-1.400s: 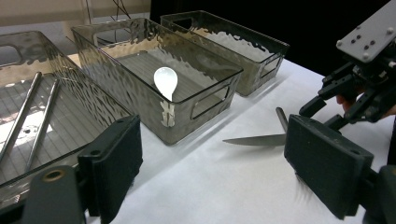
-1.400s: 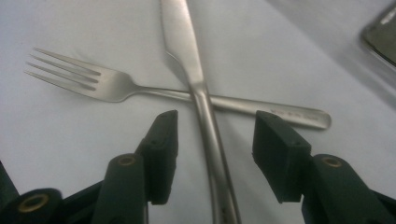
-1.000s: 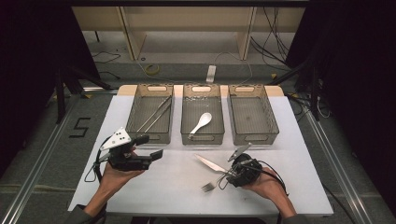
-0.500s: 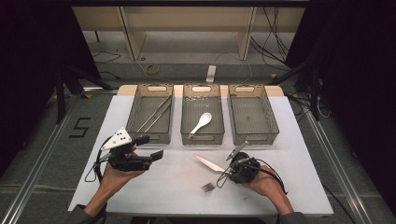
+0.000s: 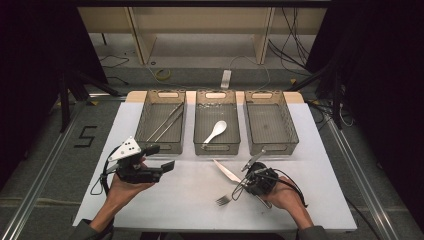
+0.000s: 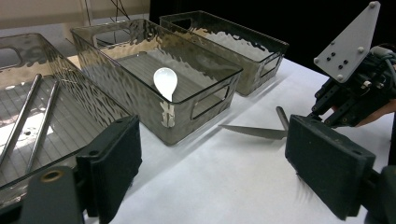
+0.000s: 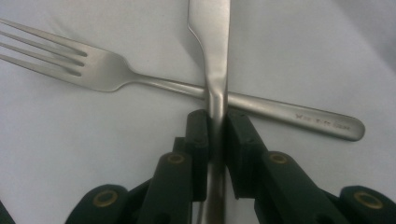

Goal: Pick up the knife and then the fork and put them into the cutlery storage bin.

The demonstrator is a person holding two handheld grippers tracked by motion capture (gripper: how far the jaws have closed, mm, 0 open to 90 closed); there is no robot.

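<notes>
The knife [image 7: 211,56] is clamped in the right tool [image 7: 215,122] above the fork [image 7: 107,72], near the surface's front edge; the left tool [image 6: 212,163] is held released.

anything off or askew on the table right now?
Nothing damaged or spilled. One oddity: the knife lies crossed over the fork while the right gripper is shut on its handle, so lifting might nudge the fork. The spoon and the chopsticks lie in their bins.
</notes>
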